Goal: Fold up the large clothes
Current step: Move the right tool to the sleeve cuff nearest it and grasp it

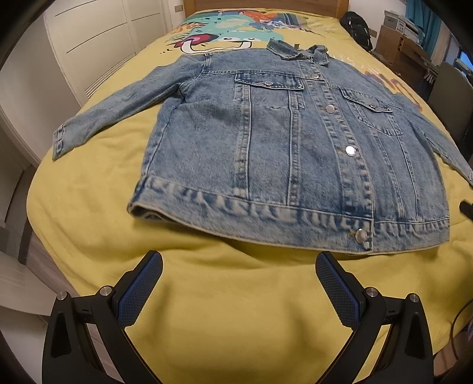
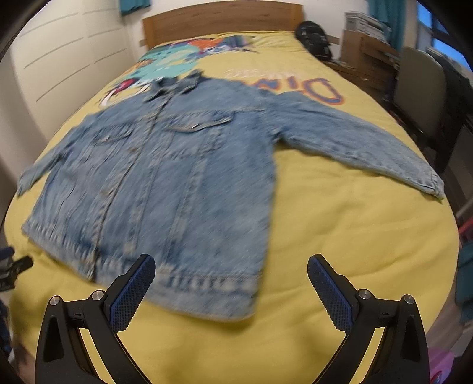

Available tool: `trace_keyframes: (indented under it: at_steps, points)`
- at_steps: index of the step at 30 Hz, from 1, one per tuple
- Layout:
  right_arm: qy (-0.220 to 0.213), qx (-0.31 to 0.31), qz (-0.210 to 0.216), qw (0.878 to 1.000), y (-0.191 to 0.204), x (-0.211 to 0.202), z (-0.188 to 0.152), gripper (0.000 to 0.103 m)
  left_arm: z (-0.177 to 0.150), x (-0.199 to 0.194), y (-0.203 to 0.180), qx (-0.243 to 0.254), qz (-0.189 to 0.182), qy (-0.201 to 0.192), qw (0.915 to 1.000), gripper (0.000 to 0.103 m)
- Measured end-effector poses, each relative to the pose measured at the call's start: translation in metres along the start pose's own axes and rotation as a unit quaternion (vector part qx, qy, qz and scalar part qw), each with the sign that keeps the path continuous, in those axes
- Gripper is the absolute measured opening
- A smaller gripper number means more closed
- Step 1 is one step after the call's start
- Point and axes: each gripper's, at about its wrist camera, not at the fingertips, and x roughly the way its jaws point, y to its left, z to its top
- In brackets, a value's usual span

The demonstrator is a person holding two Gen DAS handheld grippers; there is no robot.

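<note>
From the left wrist view, a blue denim jacket point(image 1: 283, 141) lies flat and face up on a bed with a yellow cover point(image 1: 88, 206). The front is buttoned shut. The collar points to the wooden headboard point(image 1: 266, 3), and the bottom hem is nearest the camera. One sleeve point(image 1: 112, 109) stretches out to the left side. The left tongs point(image 1: 239, 267) hang just above the yellow cover, a little in front of the hem and not touching it. The two fingers are wide apart with nothing between them. A black bag point(image 1: 356, 26) sits at the far right corner of the bed.

From the right wrist view, the picture is a bit blurry. The jacket point(image 2: 165, 183) lies to the left, and its other sleeve point(image 2: 354, 141) reaches out to the right. The right tongs point(image 2: 231, 270) are wide apart too and hold nothing. The left finger point(image 2: 133, 289) shows in front of the hem; I cannot tell if it touches. The right finger point(image 2: 331, 292) is over bare yellow cover.
</note>
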Motion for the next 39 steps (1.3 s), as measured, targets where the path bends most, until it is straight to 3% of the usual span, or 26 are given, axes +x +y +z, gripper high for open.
trace_keyframes:
  at_steps: [8, 16, 27, 34, 39]
  points:
    - [-0.008, 0.095, -0.044, 0.995, -0.084, 0.020, 0.029, 0.103, 0.018, -0.003, 0.013, -0.029, 0.005, -0.007, 0.9995, 0.102]
    - [-0.005, 0.193, -0.076, 0.978, -0.164, 0.042, 0.037, 0.103, 0.031, 0.005, 0.020, -0.051, -0.008, 0.016, 0.9985, 0.102]
    - [0.012, 0.326, -0.059, 0.943, -0.251, 0.076, 0.042, 0.103, 0.040, 0.017, 0.014, -0.055, -0.015, 0.045, 0.9974, 0.102]
    - [-0.011, 0.391, -0.052, 0.919, -0.297, 0.086, 0.049, 0.098, 0.042, 0.024, 0.016, -0.053, 0.001, 0.058, 0.9969, 0.102]
    - [-0.037, 0.442, -0.051, 0.895, -0.322, 0.089, 0.050, 0.093, 0.044, 0.033, 0.012, -0.045, 0.001, 0.070, 0.9966, 0.102]
